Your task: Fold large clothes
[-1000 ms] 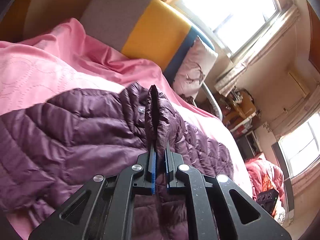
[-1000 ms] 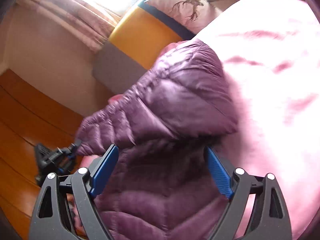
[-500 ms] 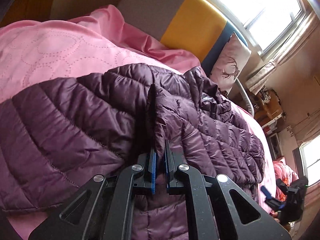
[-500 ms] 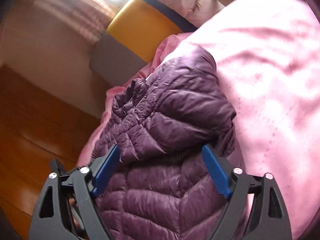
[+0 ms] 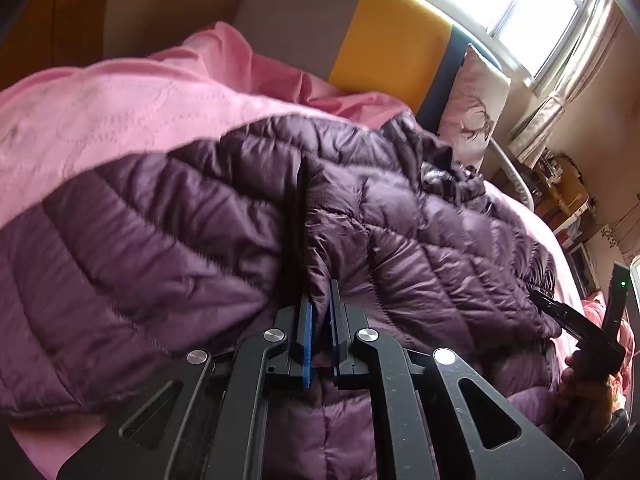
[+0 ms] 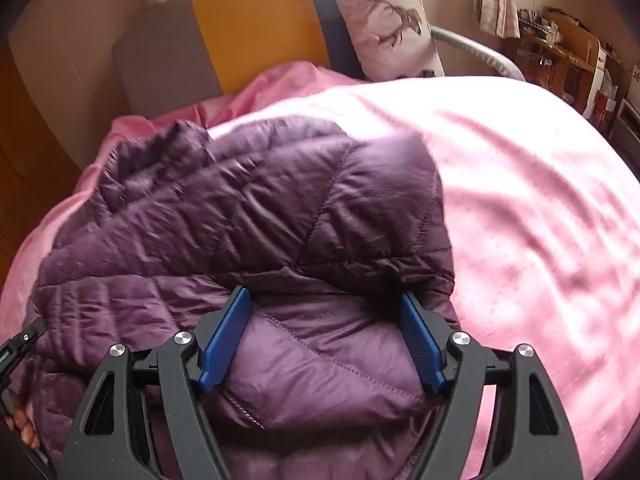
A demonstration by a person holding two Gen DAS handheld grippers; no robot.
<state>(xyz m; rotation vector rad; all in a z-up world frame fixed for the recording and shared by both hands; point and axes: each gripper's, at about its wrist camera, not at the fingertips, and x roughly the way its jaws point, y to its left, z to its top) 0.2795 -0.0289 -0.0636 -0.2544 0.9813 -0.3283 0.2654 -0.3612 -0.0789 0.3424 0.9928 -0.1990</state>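
Pink bed (image 5: 120, 112), purple jacket (image 5: 420, 240) pinched in left tool (image 5: 320, 332), under spread right tool (image 6: 320, 344)

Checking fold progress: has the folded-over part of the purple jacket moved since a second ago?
Yes. In the right wrist view the purple jacket flap has dropped away from the headboard, lying flatter on the pink blanket.

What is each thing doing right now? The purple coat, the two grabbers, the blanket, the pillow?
Purple puffer jacket: lying on the bed, partly folded over itself.
Left gripper: shut, pinching a ridge of jacket.
Right gripper: open, fingers either side of a jacket fold.
Pink quilt: spread out, rumpled near the headboard.
Deer pillow: propped upright against the headboard.
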